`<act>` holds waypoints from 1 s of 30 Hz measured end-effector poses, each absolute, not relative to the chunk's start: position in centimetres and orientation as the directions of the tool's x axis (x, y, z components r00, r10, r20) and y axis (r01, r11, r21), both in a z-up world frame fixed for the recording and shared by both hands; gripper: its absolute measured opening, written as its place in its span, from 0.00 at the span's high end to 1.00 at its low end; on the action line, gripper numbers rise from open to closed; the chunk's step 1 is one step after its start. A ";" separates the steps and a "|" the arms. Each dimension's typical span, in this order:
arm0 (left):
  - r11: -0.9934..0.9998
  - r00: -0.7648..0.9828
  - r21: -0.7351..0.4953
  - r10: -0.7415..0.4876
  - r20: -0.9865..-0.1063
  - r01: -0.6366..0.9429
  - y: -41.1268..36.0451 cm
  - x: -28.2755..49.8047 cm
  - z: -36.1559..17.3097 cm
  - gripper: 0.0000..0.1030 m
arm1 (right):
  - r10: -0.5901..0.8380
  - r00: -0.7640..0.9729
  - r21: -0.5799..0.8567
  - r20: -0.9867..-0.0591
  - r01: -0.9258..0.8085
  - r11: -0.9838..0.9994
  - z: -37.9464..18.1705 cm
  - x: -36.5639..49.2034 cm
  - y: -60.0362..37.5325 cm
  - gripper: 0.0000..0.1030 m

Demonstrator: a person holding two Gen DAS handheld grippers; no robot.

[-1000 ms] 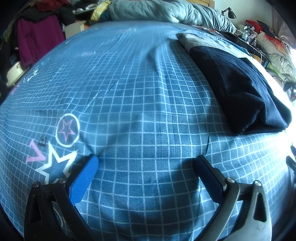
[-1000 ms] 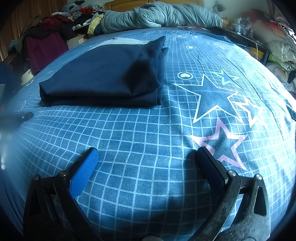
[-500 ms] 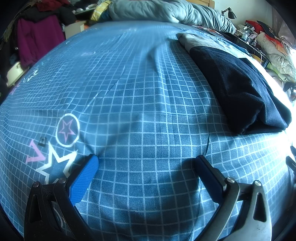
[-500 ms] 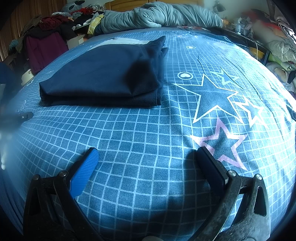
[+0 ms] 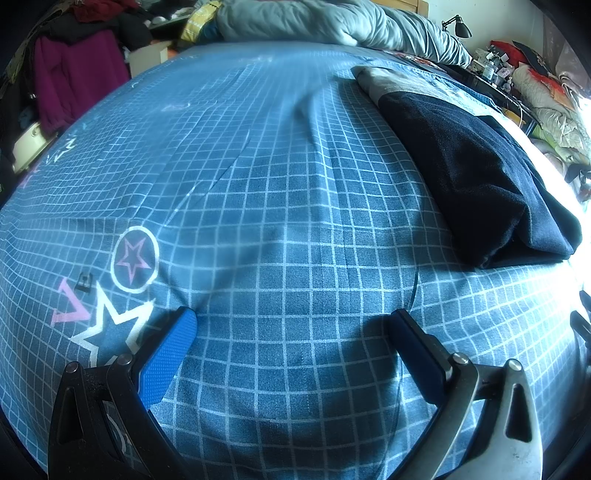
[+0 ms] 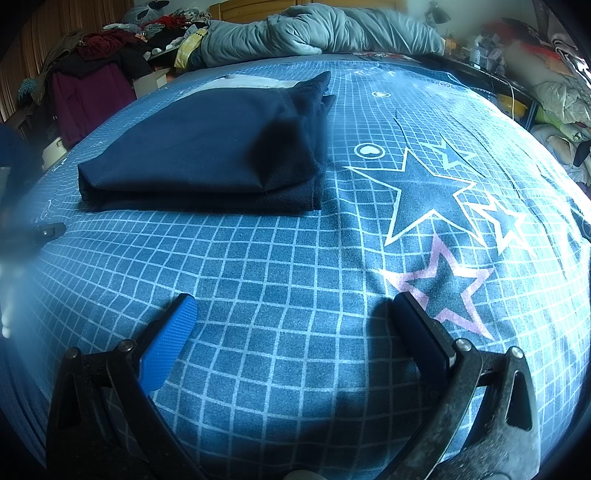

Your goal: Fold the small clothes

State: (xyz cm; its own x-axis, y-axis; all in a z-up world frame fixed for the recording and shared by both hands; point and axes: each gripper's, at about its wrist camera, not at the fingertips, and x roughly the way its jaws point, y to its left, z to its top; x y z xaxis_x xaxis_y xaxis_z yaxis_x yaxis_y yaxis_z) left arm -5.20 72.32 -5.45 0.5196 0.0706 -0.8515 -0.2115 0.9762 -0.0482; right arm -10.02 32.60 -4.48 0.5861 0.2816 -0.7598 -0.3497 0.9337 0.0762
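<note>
A dark navy garment (image 5: 476, 173) lies folded into a thick rectangle on the blue grid-patterned bedsheet (image 5: 258, 184); a pale layer shows at its far end. In the right wrist view the same folded garment (image 6: 207, 147) sits ahead and to the left. My left gripper (image 5: 291, 321) rests low over the sheet, open, nothing between its fingers, the garment off to its right. My right gripper (image 6: 295, 306) is likewise open and empty, a short way in front of the garment's near edge.
A rumpled grey duvet (image 6: 314, 33) lies across the far end of the bed. Piled clothes (image 5: 81, 74) stand to the left of the bed, cluttered shelves and bedding (image 5: 546, 96) to the right. Star prints (image 6: 432, 192) mark the sheet.
</note>
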 end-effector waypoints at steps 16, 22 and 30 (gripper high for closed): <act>0.976 0.521 -0.050 0.069 -0.851 -0.211 72.4 -5.2 -5.5 0.00 | 0.281 0.585 0.076 -0.760 -0.350 0.934 -4.5 -10.0 32.6 0.00; 0.976 0.522 -0.051 0.069 -0.850 -0.211 72.4 -5.2 -5.5 0.00 | 0.285 0.586 0.080 -0.759 -0.351 0.933 -4.4 -10.1 32.6 0.00; 0.977 0.521 -0.047 0.071 -0.851 -0.210 72.4 -5.1 -5.5 0.00 | 0.293 0.585 0.088 -0.756 -0.353 0.932 -4.4 -10.1 32.5 0.00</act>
State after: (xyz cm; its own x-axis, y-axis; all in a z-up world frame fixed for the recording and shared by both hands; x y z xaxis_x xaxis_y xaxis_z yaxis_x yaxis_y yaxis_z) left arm -5.12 72.44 -5.47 0.5206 0.0712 -0.8508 -0.2102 0.9765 -0.0468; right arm -10.11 32.48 -4.35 0.5851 0.2929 -0.7562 -0.3529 0.9315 0.0877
